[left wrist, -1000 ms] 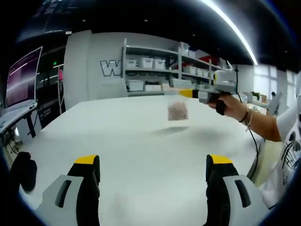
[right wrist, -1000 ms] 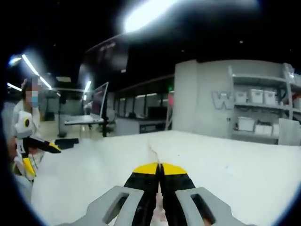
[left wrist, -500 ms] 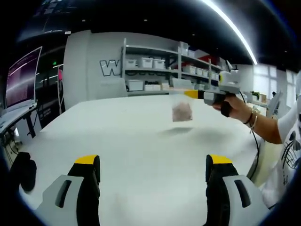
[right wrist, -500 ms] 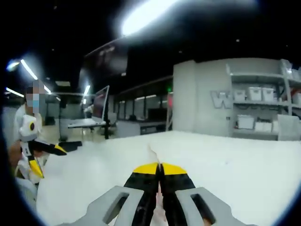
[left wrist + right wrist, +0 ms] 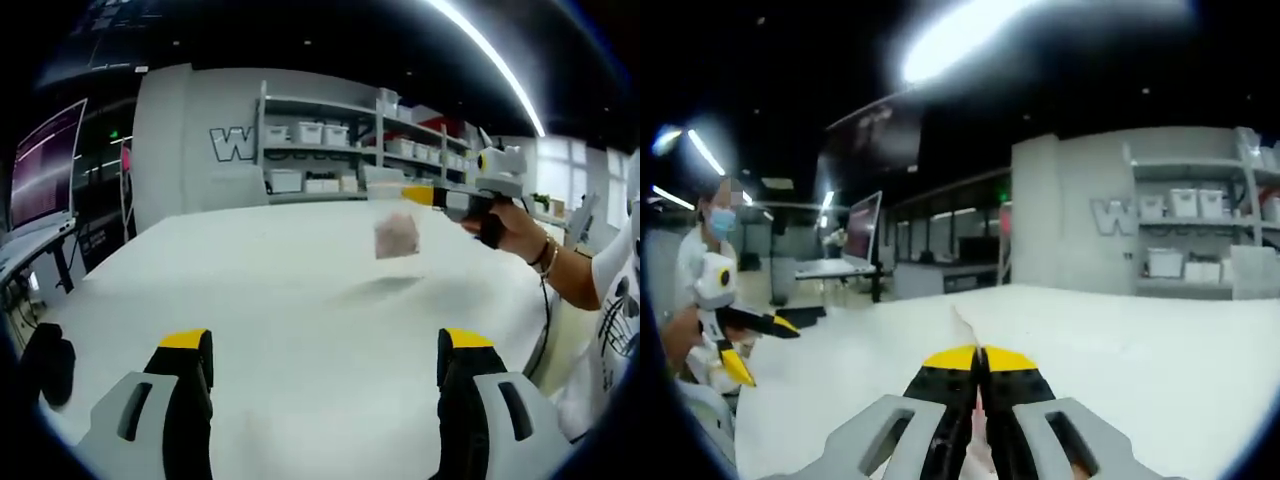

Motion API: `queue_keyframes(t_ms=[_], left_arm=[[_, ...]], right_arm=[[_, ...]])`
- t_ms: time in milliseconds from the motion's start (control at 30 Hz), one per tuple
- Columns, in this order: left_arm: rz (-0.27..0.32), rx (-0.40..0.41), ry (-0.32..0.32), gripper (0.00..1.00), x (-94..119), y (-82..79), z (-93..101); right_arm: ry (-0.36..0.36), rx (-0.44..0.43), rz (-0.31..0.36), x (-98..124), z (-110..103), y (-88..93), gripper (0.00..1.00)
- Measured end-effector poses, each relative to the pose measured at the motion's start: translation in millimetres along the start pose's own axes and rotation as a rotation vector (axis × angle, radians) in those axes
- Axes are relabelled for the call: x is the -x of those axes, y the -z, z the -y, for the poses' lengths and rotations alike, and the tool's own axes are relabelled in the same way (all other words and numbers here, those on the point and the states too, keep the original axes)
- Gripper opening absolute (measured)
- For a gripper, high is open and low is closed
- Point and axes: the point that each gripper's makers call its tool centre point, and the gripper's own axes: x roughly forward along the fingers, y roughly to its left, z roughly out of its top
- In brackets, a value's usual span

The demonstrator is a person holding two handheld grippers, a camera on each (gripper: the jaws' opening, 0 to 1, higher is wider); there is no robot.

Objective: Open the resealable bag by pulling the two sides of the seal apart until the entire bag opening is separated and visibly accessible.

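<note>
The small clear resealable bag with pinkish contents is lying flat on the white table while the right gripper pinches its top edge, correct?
Not quite. The left gripper view shows the small clear resealable bag hanging in the air above the white table, its shadow beneath it, while the right gripper does pinch its top edge.

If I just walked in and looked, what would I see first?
Probably the little clear bag with something pinkish inside, hanging in the air over the big white table, pinched at its top by the right gripper. Next, the left gripper, with its two yellow-tipped jaws wide apart and nothing between them, low over the near part of the table. Behind are shelves with white boxes by a grey wall.
</note>
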Motion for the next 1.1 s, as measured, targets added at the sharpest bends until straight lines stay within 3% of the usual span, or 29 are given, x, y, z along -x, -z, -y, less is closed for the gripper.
queue_keyframes(t_ms=[233,500,1100], left_arm=[[0.001,0.006,0.002,0.92,3,2.0,0.0],[0.004,0.009,0.008,0.91,5,1.6,1.7],[-0.002,0.009,0.018,0.90,3,3.7,4.3]], right_arm=[[-0.005,-0.015,0.001,11,-13,4.1,0.00],[-0.006,-0.040,0.018,16,-13,0.6,0.00],[-0.048,-0.059,0.053,33,-35,-7.2,0.00]])
